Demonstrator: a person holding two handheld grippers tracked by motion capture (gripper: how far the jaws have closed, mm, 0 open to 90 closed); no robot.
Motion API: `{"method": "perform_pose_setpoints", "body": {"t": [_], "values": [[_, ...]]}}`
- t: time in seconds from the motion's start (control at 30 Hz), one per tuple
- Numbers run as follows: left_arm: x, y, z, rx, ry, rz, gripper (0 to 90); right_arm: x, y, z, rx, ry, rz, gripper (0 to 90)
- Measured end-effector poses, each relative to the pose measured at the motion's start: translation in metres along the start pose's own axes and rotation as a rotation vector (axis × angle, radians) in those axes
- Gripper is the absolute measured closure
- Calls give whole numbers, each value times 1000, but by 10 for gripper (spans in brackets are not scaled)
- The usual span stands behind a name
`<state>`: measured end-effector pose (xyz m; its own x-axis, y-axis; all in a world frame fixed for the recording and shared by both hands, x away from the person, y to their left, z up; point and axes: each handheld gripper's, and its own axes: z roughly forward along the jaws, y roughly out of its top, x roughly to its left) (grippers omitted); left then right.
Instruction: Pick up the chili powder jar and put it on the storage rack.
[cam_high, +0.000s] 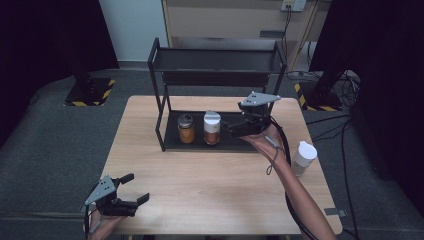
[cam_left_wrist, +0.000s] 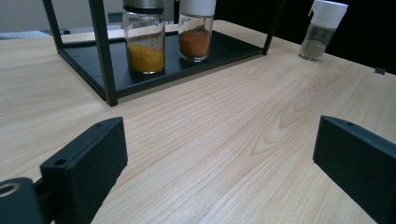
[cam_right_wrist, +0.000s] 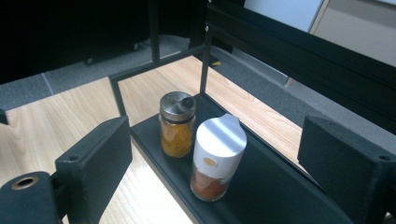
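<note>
Item: jar with white cap (cam_high: 212, 128), red-orange powder inside, upright on the bottom tray of the black rack (cam_high: 167, 142); in the right gripper view it stands in the foreground at (cam_right_wrist: 216, 158). Untouched by either tool.

Item: jar with metal cap (cam_high: 186, 128), yellow-orange powder, upright on the same tray, just beside the white-capped one and apart from it.

Item: right tongs (cam_high: 235, 128), spread wide, nothing between them, held at the tray's right end and aimed toward the white-capped jar, close to it but clear of it.

Item: left tongs (cam_high: 135, 188), spread wide and carrying nothing, low over the near left corner of the surface (cam_high: 210, 185), well apart from the rack.

Item: third jar (cam_high: 303, 158), white cap, pale grey contents, upright on the surface near its right edge, outside the rack, beside the person's right forearm.
</note>
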<state>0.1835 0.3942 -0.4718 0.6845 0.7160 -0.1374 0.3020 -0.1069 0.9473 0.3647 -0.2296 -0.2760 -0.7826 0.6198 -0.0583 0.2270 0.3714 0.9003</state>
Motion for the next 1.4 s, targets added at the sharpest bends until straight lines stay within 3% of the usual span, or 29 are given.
{"method": "perform_pose_setpoints", "body": {"t": [0.23,0.43,0.67,1.07,1.4], "values": [[-1,0,-1,-4,2,-2,12,9,-21,-26,-22,26,10,86],[0,0,0,0,-2,-6,11,16,-40,-52,-46,16,25,81],[0,0,0,-1,-2,-5,11,23,-60,-81,-68,-7,41,77],[0,0,0,-3,-4,-1,11,47,-98,-118,-92,-74,33,79],[-1,1,0,-1,-5,2,12,54,-139,-148,-104,-119,93,86]]}}
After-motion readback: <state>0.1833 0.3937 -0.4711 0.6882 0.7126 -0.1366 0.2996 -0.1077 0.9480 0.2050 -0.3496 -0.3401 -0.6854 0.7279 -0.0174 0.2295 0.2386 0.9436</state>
